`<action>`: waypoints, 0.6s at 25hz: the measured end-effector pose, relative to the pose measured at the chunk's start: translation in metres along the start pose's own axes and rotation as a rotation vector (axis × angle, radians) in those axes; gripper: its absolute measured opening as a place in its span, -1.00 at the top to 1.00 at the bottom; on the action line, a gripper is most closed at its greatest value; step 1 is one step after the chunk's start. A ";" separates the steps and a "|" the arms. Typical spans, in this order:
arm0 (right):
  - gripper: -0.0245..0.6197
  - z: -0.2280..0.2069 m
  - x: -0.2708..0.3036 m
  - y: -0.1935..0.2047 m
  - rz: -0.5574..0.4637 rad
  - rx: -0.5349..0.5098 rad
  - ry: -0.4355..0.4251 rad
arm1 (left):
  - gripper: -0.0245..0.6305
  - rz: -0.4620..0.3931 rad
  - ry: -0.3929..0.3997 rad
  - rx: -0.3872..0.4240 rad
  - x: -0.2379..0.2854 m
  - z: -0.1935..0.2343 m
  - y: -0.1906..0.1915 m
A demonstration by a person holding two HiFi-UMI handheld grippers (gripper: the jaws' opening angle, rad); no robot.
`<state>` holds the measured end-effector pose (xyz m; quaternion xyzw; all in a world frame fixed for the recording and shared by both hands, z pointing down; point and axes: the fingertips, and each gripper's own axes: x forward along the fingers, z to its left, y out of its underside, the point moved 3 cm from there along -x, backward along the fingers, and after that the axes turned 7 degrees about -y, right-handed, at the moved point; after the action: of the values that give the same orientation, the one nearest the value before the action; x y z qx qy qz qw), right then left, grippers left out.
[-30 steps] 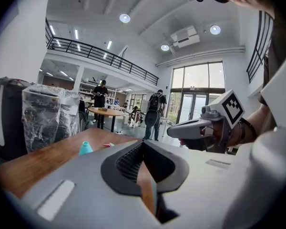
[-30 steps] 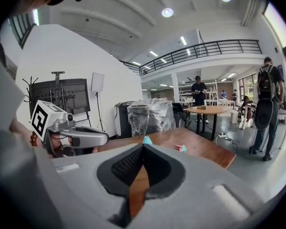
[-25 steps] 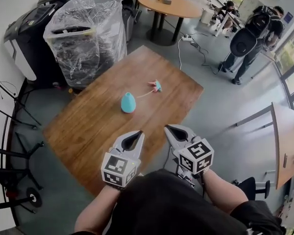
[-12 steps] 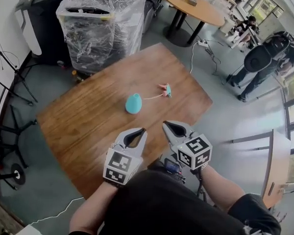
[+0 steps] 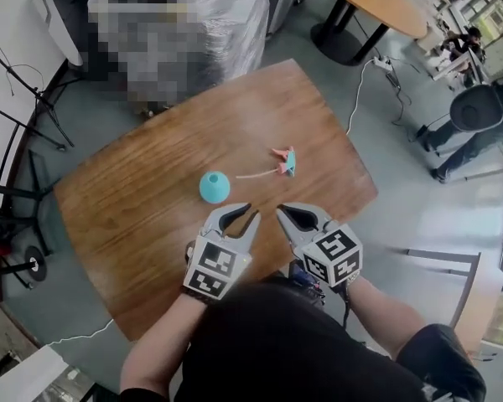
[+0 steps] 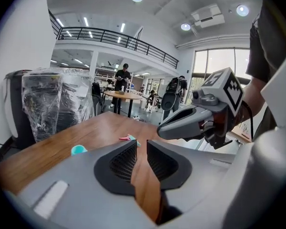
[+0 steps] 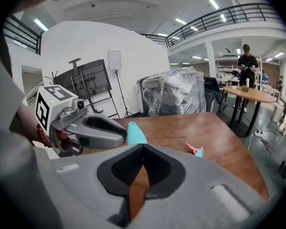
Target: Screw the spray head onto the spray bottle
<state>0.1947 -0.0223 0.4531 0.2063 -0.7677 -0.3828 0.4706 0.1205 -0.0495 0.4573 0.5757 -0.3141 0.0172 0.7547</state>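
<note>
A small teal spray bottle (image 5: 215, 186) stands upright near the middle of the wooden table (image 5: 134, 224). The pink and teal spray head (image 5: 285, 161) lies to its right, its thin tube pointing towards the bottle. Both grippers hover side by side over the table's near edge, just short of the bottle. My left gripper (image 5: 241, 216) is open by a narrow gap, empty. My right gripper (image 5: 283, 214) is shut on nothing. In the left gripper view the bottle (image 6: 78, 150) and spray head (image 6: 128, 138) lie beyond my left gripper (image 6: 137, 144). In the right gripper view the bottle (image 7: 135, 133) rises just past my right gripper (image 7: 143, 148).
A plastic-wrapped machine (image 6: 52, 104) stands beyond the table's far left corner. A round table (image 5: 369, 2) and a person with a backpack (image 5: 486, 107) are farther off on the right. Black stands (image 5: 8, 224) are on the floor at the left.
Both grippers have moved forward over the table's near edge, closer to the bottle. The left jaws have parted slightly; the right ones stay shut.
</note>
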 end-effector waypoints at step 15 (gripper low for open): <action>0.95 -0.098 -0.013 0.038 0.107 0.054 -0.133 | 0.57 0.319 -0.062 0.273 0.161 0.008 0.024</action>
<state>0.2891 -0.0280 0.5016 0.1516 -0.8174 -0.3489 0.4325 0.2369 -0.1026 0.5586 0.6156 -0.4191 0.1613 0.6475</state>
